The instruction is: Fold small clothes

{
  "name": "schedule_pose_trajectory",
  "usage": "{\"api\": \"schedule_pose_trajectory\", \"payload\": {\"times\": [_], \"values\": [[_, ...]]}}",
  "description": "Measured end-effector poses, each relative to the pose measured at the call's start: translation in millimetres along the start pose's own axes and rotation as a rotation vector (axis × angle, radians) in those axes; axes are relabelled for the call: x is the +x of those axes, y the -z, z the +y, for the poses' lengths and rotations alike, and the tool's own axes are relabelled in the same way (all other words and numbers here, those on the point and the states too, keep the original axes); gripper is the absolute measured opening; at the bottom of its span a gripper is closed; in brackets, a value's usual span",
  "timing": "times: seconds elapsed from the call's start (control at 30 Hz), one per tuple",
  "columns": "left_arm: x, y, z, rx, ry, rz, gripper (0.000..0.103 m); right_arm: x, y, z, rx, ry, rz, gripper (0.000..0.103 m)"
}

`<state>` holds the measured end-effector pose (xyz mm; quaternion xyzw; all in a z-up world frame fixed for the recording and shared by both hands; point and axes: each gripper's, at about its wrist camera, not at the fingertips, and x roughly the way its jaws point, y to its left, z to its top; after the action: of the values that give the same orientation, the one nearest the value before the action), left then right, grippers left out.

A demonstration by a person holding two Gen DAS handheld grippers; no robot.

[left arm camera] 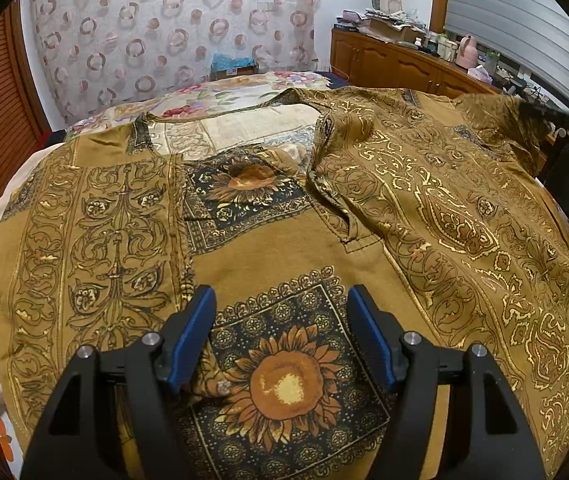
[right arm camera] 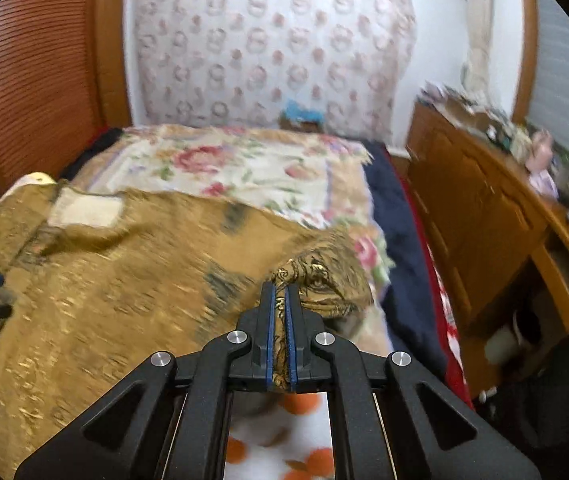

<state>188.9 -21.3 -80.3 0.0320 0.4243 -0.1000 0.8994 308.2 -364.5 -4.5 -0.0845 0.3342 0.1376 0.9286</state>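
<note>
**First fold of the shirt only just starting**

A mustard-brown cotton shirt printed with gold scrollwork and sunflower squares (left arm camera: 284, 240) lies spread out on the bed, over a cream bedspread with red and pink flowers (right arm camera: 244, 164). It is mostly flat, with the collar towards the far wall, where a sheer curtain with pink rings (left arm camera: 172, 28) hangs.

The left gripper (left arm camera: 280, 336) hovers low over the lower front of the shirt, above one sunflower square. Its blue-padded fingers (left arm camera: 192, 336) stand wide apart, with cloth under them but nothing pinched between them. So this hand is released.

The right gripper (right arm camera: 280, 332) is at the right edge of the shirt. Its fingers are clenched tight on a bunched piece of the printed cloth, which sticks out above the tips. The cloth there stands raised off the bedspread like a small peak. This view is blurred, so finer detail I cannot tell.

As I judge it, the task is at the beginning. In the left view the right side of the shirt lies partly over the front, but no neat fold is finished. What is left is nearly everything: bringing the sides inward, then folding the length. A wooden cabinet with many small things on top (left arm camera: 396, 60) stands beside the bed.
</note>
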Motion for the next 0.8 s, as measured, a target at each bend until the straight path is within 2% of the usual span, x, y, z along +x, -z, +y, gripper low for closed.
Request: {"api": "schedule_pose_trajectory", "payload": {"times": [0.07,0.2,0.27,0.37,0.43,0.47,0.5,0.57,0.8], "values": [[-2.5,-0.5,0.8,-0.005,0.012,-0.015,0.068,-4.7,-7.8,21.2,-0.038,-0.034,-0.027,0.002],[-26.3,-4.9,6.3,-0.021,0.006,-0.152,0.068,-6.3,-13.2,62.6,-0.107,-0.123,-0.051,0.002],[-35.7,-10.7,11.1,-0.022,0.019,-0.189,0.068,-0.9,-10.5,78.1,-0.126,-0.166,-0.035,0.002],[-45.8,-21.0,17.7,-0.024,0.020,-0.202,0.068,11.2,-0.9,96.9,-0.140,-0.229,0.006,0.003],[-54.2,-26.6,22.6,-0.026,0.014,-0.216,0.068,14.2,6.3,105.2,-0.150,-0.265,0.022,0.013],[-57.4,-29.4,25.6,-0.030,0.015,-0.220,0.068,15.8,9.5,108.2,-0.155,-0.275,0.031,0.023],[-62.2,-32.0,29.5,-0.037,0.025,-0.232,0.068,16.9,10.0,108.5,-0.153,-0.275,0.034,0.028],[-68.9,-36.3,34.9,-0.044,0.039,-0.242,0.068,16.9,11.2,102.8,-0.126,-0.291,0.038,0.031],[-81.7,-51.5,46.4,-0.039,0.041,-0.267,0.068,31.3,-3.9,61.3,-0.017,-0.247,0.052,0.032]]}}
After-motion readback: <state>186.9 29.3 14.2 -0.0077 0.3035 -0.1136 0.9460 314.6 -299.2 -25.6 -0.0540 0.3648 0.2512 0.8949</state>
